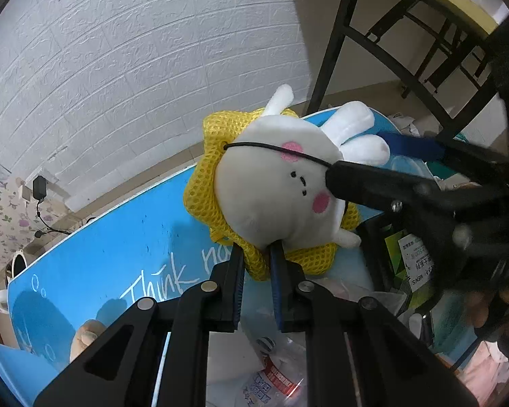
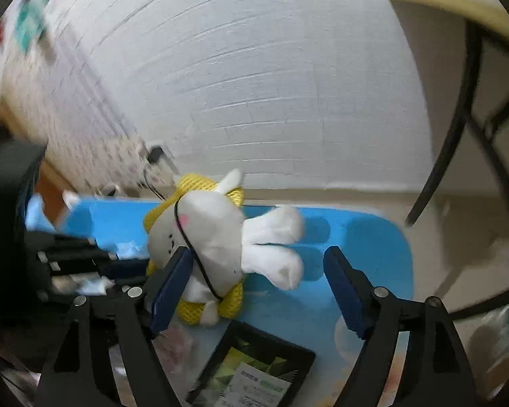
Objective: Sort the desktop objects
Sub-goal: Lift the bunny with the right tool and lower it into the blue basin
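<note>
Above the blue desk [image 1: 118,254], at the middle of both views: a white plush toy [image 1: 275,186] with long ears, pink cheeks and a yellow mesh ruff; whether resting on the desk or lifted clear of it, impossible to tell.

At six o'clock in the left wrist view, the left gripper [image 1: 256,271]; fingers drawn narrow, pinching the lower edge of the yellow ruff between the pads; toy's face turned toward the camera, ears pointing to one o'clock.

From three o'clock in that same view, the right gripper [image 1: 373,166] reaching in; one black finger lying against the toy's cheek, the other with its blue pad out past the ears; a thin black cord [image 1: 271,147] running across the face from the ruff to that nearer fingertip.

Seen from the right wrist, fingers spread wide; the eight o'clock pad touching the toy's face beside the cord; the four o'clock pad standing apart from the toy, past the ear tips, over bare blue desk; toy between the two, not squeezed.

At six o'clock below the toy, a black box [image 2: 254,366] with a green and white label; at six o'clock under the left gripper, a clear plastic bottle [image 1: 275,373] with a red label; at seven o'clock, a thumb [image 1: 85,335] of the person; behind everything, from nine to twelve o'clock, a white brick-pattern wall [image 1: 135,68]; at one o'clock, a black table frame [image 1: 332,51].
</note>
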Tool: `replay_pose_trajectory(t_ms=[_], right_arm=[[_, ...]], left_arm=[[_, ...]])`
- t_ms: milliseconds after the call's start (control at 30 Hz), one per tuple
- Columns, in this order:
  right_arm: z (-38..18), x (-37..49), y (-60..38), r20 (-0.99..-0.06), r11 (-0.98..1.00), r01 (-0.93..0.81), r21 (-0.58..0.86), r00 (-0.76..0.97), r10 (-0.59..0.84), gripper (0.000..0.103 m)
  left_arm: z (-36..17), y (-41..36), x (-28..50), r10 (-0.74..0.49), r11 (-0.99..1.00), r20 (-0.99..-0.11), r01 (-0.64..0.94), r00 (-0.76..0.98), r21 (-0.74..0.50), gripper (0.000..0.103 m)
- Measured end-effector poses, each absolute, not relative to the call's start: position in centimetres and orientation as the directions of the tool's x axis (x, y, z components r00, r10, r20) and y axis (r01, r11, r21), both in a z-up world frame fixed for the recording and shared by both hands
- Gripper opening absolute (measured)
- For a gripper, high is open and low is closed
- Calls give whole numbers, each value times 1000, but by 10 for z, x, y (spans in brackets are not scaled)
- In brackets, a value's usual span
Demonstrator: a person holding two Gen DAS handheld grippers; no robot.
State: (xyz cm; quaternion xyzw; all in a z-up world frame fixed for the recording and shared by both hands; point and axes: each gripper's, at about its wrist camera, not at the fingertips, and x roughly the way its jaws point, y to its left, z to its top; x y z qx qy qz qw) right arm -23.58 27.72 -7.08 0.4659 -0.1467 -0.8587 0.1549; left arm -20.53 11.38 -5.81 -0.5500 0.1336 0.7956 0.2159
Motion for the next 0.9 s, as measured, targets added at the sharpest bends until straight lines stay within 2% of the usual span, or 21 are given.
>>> replay_pose_trajectory(t_ms=[67,133,167,200,233,500,700,900], right_arm=[[-81,-239,284,-731,-857,121,500,-472,-493,74],[-82,-238,284,-704,-829,142,541,-463,-538,50],[-78,-238,281,-702,-836,159,526,-475,-531,46],[-76,-237,279,-698,-836,173,520,-479,-533,29],[-73,-237,276,-696,-838,185,513,-482,-533,22],[-53,-230,265,-691,-861,237,449,-519,-503,18],[-4,-216,238,-652,-861,302,409,-563,-507,18],[53,-186,183,-605,-829,425,364,-569,-557,18]], left_arm=[[-59,114,-205,194,-871,-934,-491,-301,-22,13],[-59,114,-204,195,-870,-933,-493,-303,-22,13],[-59,114,-204,197,-869,-932,-495,-304,-23,13],[-58,115,-203,200,-867,-931,-497,-305,-23,13],[-57,116,-202,196,-866,-931,-500,-307,-18,13],[-43,111,-197,202,-871,-922,-491,-331,-15,13],[5,94,-179,196,-880,-886,-475,-420,30,13],[61,42,-139,154,-917,-842,-392,-517,72,13]])
